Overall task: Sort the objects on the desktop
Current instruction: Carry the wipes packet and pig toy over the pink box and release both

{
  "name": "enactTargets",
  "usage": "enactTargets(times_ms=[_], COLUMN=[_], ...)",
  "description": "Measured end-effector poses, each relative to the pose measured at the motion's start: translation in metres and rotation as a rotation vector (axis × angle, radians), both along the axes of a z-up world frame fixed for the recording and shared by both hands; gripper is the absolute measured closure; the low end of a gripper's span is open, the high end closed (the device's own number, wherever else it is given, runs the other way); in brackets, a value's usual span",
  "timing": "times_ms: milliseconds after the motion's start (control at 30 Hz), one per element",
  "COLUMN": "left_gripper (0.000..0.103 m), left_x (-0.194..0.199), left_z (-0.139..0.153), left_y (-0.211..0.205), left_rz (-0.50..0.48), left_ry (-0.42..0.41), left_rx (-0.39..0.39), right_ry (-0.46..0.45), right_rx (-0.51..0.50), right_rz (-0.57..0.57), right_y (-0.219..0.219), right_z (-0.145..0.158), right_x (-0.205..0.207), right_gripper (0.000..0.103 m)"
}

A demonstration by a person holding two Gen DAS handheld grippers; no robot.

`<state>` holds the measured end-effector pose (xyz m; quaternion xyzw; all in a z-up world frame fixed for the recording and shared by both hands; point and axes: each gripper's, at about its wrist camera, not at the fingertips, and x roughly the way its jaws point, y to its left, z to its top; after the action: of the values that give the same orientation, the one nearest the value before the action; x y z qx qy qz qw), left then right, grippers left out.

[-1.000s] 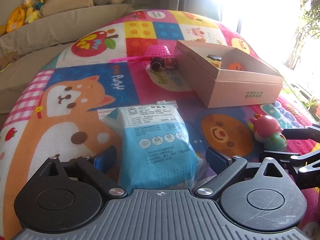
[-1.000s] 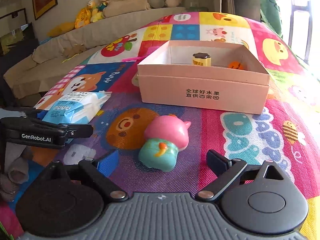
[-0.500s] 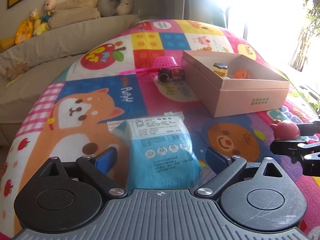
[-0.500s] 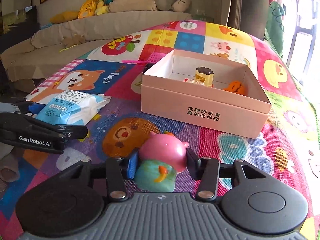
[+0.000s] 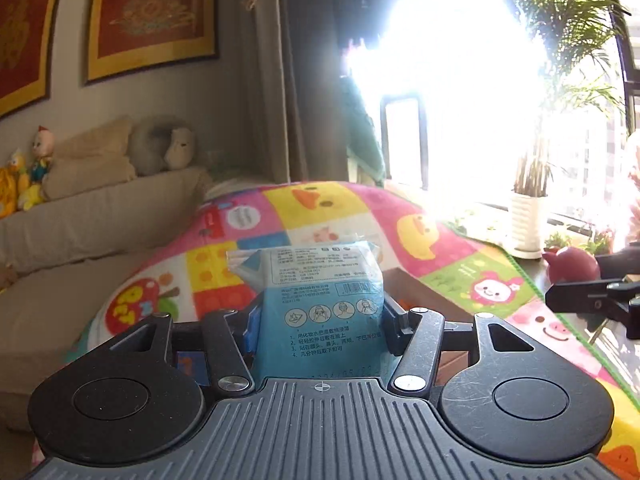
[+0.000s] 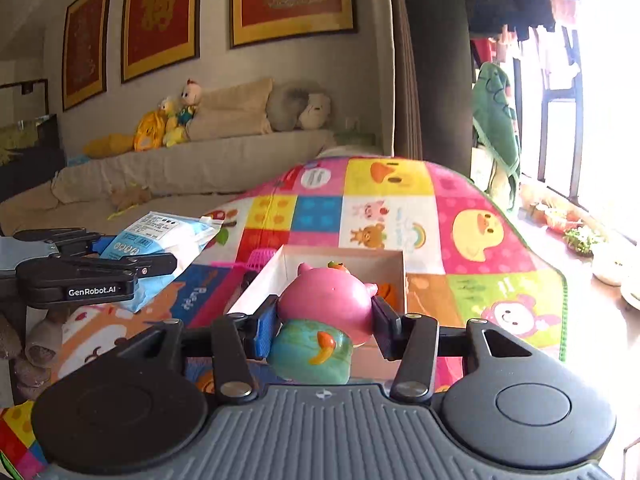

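Now the left hand-held gripper closes on the packet; the right hand-held gripper grips the toy, both lifted near the box; next, lower each inside.

1. The right gripper pinches a pink and teal toy between its 2 fingers, clear of the patchwork mat.
2. Beyond the toy sits an open pink box (something orange lies inside).
3. At far left, the left gripper is closing on a blue packet.
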<state>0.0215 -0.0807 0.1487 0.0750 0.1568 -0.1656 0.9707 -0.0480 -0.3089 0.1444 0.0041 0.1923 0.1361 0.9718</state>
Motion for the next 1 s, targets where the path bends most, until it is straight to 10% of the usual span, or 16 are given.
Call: enactTargets(times_ms=[267, 567, 833, 1000], left_gripper=[0.037, 0.01, 0.008, 0.007], left_x=[0.092, 0.037, 0.02, 0.014], left_z=[-0.052, -0.077, -0.093, -0.104], left_y=[-0.085, -0.006, 0.044, 0.062], left_rz=[-0.098, -0.023, 0.071, 0.09], left_ry=[0.139, 0.146, 0.191, 0.22], left_rx=[0.057, 0.011, -0.005, -0.024], right_ry=[0.098, 0.198, 0.16, 0.291], right_rx=[0.023, -0.005, -0.039, -0.066], right_rz=[-0.031, -0.066, -0.027, -0.066], right_y=[-0.014, -0.023, 0.009, 0.024], right_z=[-0.036, -0.075, -0.05, -0.066], right_x=[0.03, 0.061, 0.112, 0.171], right_gripper=[0.055, 0.055, 0.055, 0.055])
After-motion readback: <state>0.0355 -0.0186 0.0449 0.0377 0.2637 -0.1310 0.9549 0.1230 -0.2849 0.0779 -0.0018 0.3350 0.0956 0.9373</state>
